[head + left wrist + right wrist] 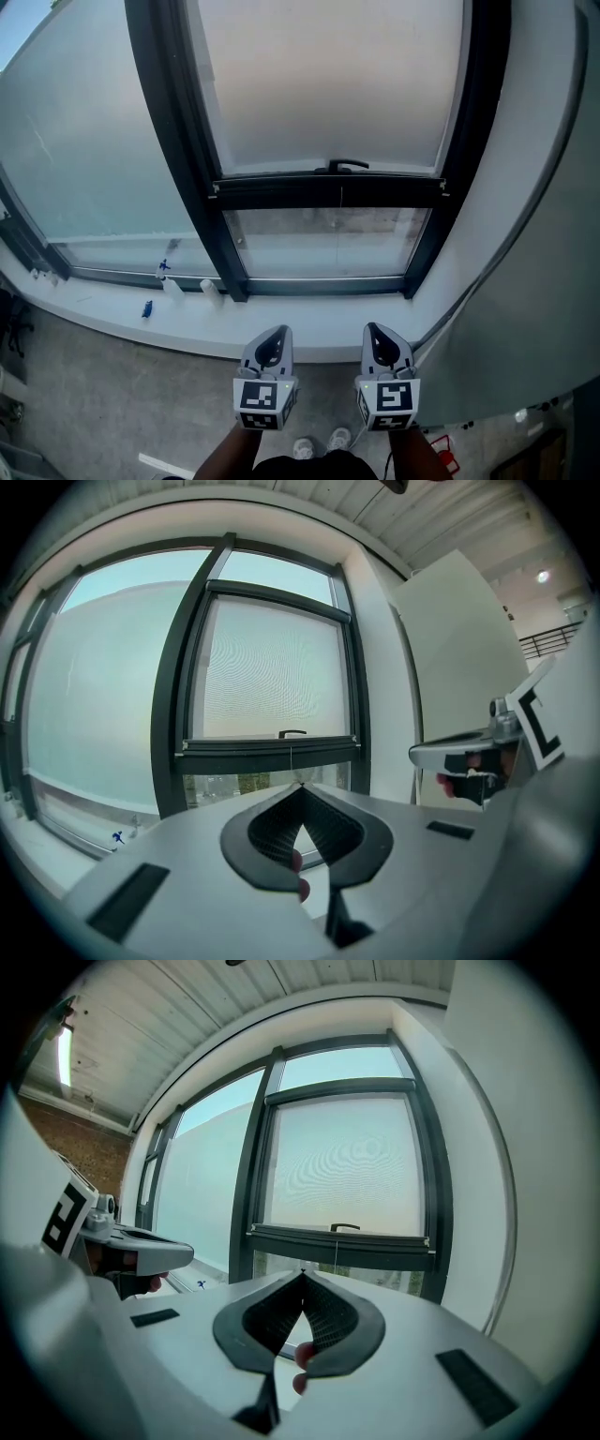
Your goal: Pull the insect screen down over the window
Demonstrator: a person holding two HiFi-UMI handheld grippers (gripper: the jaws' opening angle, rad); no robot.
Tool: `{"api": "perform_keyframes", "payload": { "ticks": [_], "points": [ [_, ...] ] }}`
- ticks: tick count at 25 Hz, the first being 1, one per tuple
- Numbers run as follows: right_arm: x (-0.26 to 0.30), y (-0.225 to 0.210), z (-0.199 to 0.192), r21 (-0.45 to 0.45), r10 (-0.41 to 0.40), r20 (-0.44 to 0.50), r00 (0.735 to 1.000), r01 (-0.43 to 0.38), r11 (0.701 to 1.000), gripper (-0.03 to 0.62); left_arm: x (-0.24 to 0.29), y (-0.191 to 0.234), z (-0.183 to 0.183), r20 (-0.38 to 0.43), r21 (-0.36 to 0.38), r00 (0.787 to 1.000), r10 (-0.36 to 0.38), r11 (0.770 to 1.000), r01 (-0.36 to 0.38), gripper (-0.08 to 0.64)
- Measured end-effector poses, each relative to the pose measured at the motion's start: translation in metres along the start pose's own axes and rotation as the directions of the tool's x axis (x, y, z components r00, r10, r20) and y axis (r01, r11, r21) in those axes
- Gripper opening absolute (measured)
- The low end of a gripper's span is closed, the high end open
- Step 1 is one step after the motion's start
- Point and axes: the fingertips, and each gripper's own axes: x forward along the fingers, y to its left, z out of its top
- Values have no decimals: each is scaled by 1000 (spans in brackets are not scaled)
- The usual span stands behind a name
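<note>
The insect screen (328,80) hangs pale and hazy inside the dark window frame (187,178). Its dark bottom bar (328,187) carries a small handle (347,166) and a thin cord (340,202), with a strip of bare glass (323,244) under it. My left gripper (276,334) and right gripper (377,330) sit side by side before the sill, short of the bar, both shut and empty. In the left gripper view the shut tips (300,787) point at the bar (272,754) and handle (292,733). The right gripper view shows the same: tips (303,1274), bar (337,1243), handle (345,1227).
A white sill (309,328) runs below the window, with small blue bits (147,307) and white pieces (174,285) at its left. A large fixed pane (84,159) lies to the left, a grey wall (534,272) to the right. Shoes (319,445) stand on the grey floor.
</note>
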Motion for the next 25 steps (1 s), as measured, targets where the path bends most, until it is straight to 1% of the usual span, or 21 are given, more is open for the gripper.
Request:
{"api": "perform_keyframes", "payload": {
  "ticks": [2,5,8,11,12,15,16,21,25],
  "points": [
    [-7,11,-3,-2,-6,-12,1000,6,1000,5,-14,2,-4,-6,-3,1000,-14,1000,14,3],
    [-14,26,-10,6,-16,-31,999,16,1000,5,-28,9,-7,-11,-8,1000,-10,1000,10,3],
    [-28,32,-16,10,-29,-35,999,29,1000,5,-41,7,-12,-9,-16,1000,-18,1000,18,3],
    [-44,30,-13,11,-44,-22,999,44,999,5,-51,0,-12,-1,-19,1000,-21,1000,21,2],
    [-48,29,-10,7,-44,-13,999,44,999,5,-54,-4,-12,3,-5,1000,-20,1000,20,2],
    [-56,22,-5,-24,-29,-2,1000,29,999,5,-58,-19,-8,15,72,1000,-3,997,2,3],
    [-58,20,-5,-38,-24,-4,1000,23,999,5,-59,-24,-6,21,85,1000,0,996,-2,3],
    [-73,10,-8,-55,-12,9,1000,12,998,5,-69,-48,-7,25,50,1000,8,999,-9,2],
    [-88,3,-6,-75,-14,38,999,17,997,3,-81,-59,-8,32,9,998,51,999,-51,3]
  ]
}}
